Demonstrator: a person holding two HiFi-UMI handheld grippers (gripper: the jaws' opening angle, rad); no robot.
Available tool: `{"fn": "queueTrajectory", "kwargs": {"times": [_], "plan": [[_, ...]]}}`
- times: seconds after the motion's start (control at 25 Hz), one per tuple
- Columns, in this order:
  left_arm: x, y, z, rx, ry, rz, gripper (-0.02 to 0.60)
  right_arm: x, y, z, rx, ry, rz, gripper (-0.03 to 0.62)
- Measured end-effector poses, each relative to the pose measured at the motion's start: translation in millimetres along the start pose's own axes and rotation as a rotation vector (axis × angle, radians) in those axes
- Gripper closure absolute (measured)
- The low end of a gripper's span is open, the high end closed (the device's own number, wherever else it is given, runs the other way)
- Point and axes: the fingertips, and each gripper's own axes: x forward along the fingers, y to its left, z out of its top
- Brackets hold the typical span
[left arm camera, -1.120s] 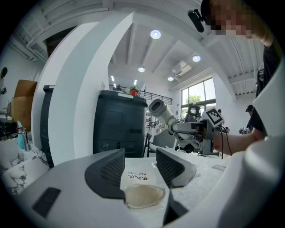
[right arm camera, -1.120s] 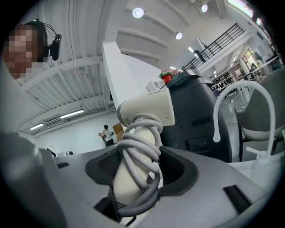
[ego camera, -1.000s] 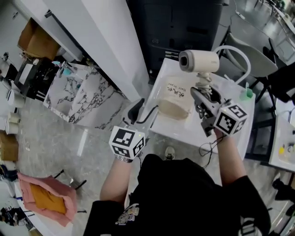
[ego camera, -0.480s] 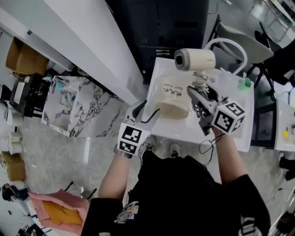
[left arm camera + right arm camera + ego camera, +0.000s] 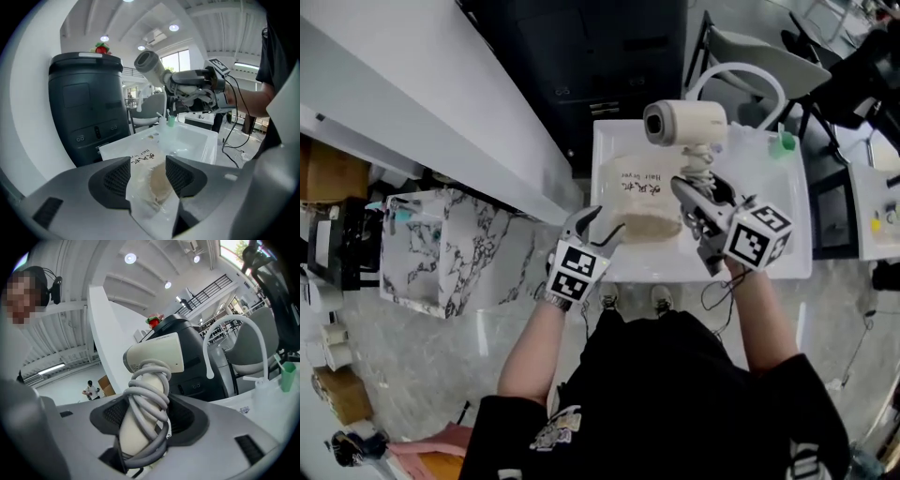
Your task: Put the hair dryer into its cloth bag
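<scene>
**Two grips, one firm and one loose**

The right gripper (image 5: 701,192) is clamped on the handle of the cream plastic hair dryer (image 5: 684,123). Its jaws are held fairly wide by that thick handle and the grey cord (image 5: 149,394) coiled round it (the right gripper view shows both ribbed pads against the coils). The hair dryer stands upright in the grip, barrel on top, raised above the far part of the white square table (image 5: 769,244).

On that table lies the pale off-white cloth bag (image 5: 642,202), flat, with dark lettering on its upper face. In the head view it is just left of the held dryer. The left gripper (image 5: 598,225) is at the bag's near left edge, angled down toward it. Its jaws stand apart, and in the left gripper view the bag's rumpled near end fills the gap between the two pads, which do not visibly pinch the cloth.

A small green bottle (image 5: 783,142) stands near the table's far right corner. A tall black cabinet (image 5: 609,56) sits just behind the table. The person in a black shirt (image 5: 675,394) stands at the table's near edge.
</scene>
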Motion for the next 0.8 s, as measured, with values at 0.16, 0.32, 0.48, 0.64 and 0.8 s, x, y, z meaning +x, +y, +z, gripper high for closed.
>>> {"fn": "queueTrajectory", "kwargs": {"times": [0.16, 0.32, 0.48, 0.64, 0.8], "plan": [[19, 0, -8, 0.046, 0.043, -0.072, 0.357, -4, 0, -2, 0.008, -0.006, -0.053, 0.352], [37, -3, -16, 0.129, 0.085, -0.127, 0.357, -8, -2, -6, 0.022, -0.011, -0.101, 0.352], [50, -8, -26, 0.168, 0.110, -0.183, 0.357, -14, 0, -18, 0.041, -0.010, -0.144, 0.352], [64, -9, -34, 0.184, 0.133, -0.229, 0.357, -18, -3, -32, 0.069, -0.005, -0.182, 0.352], [75, -8, -41, 0.191, 0.155, -0.269, 0.357, -23, -6, -49, 0.097, 0.009, -0.220, 0.350]]}}
